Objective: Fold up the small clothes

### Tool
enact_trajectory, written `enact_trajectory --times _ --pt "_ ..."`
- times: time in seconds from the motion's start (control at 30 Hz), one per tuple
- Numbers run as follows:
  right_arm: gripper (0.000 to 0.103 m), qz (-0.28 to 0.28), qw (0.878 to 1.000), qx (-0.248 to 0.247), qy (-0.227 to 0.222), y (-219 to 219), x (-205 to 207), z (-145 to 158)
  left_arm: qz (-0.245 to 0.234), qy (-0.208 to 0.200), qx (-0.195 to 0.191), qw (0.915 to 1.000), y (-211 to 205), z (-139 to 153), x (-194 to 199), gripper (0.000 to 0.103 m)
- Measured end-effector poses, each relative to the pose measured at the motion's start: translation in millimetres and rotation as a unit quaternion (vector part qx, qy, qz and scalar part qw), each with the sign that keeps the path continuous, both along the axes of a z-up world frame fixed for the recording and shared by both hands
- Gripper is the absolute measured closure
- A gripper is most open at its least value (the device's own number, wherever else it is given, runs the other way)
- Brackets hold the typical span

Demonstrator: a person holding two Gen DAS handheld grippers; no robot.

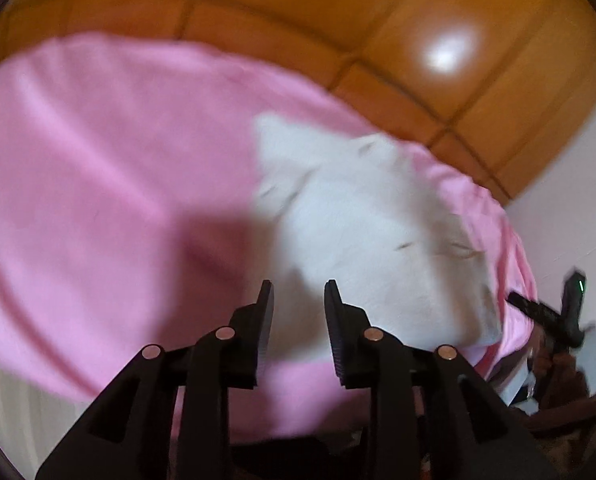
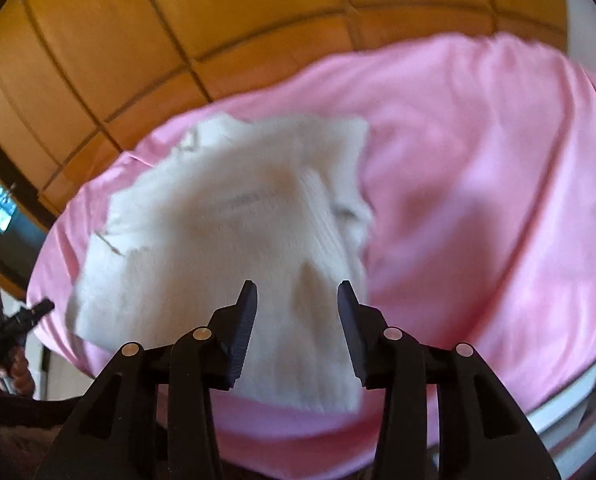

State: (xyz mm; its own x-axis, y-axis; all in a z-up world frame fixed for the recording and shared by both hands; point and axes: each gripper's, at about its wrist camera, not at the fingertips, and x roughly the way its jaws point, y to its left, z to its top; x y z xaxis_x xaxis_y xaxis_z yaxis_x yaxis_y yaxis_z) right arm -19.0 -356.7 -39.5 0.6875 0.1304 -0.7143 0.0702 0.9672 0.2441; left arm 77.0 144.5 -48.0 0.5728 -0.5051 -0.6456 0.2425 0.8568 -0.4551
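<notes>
Hovering w/ left tongs [image 1: 299, 288] & right tongs [image 2: 297, 290] both spread, gripping nothing, over white knit garment [image 2: 234, 216] lying rumpled on pink sheet [image 2: 477, 160].

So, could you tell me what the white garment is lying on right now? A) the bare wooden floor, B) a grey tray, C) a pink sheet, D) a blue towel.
C: in both wrist views the white garment lies spread on the pink sheet, with pink showing around its edges; both the left gripper and the right gripper are open above it.
</notes>
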Motion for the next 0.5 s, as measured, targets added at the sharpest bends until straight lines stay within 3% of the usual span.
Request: enact_trajectory --times 0.07,0.17,0.23,0.33,0.37,0.4,0.43,0.47,0.5 --pt "0.062 0.030 0.999 -0.002 -0.012 18 16 4 -0.040 -0.026 0.010 0.9988 -22 13 10 0.070" --pt "0.062 0.058 0.998 -0.015 -0.005 44 43 -6 -0.088 -0.032 0.044 0.9946 -62 12 36 0.065" --pt "0.062 0.066 0.998 -0.016 0.006 56 60 -16 -0.111 -0.021 0.070 0.9912 -86 2 52 0.057" --pt "0.065 0.083 0.995 -0.027 0.046 72 84 -41 -0.125 0.027 0.106 0.9861 -104 -30 72 0.060" --pt "0.077 0.086 0.994 -0.036 0.056 76 88 -47 -0.128 0.039 0.120 0.9837 -110 -42 75 0.070" --pt "0.082 0.087 0.993 -0.059 0.059 80 89 -53 -0.121 0.033 0.140 0.9821 -114 -50 76 0.084" --pt "0.096 0.086 0.992 -0.071 0.053 81 88 -54 -0.120 0.023 0.142 0.9823 -114 -50 73 0.088" --pt "0.099 0.083 0.993 -0.065 0.051 80 86 -53 -0.117 0.012 0.130 0.9845 -111 -47 69 0.099" --pt "0.099 0.077 0.994 -0.058 0.045 76 83 -48 -0.108 0.002 0.118 0.9872 -106 -42 65 0.099"
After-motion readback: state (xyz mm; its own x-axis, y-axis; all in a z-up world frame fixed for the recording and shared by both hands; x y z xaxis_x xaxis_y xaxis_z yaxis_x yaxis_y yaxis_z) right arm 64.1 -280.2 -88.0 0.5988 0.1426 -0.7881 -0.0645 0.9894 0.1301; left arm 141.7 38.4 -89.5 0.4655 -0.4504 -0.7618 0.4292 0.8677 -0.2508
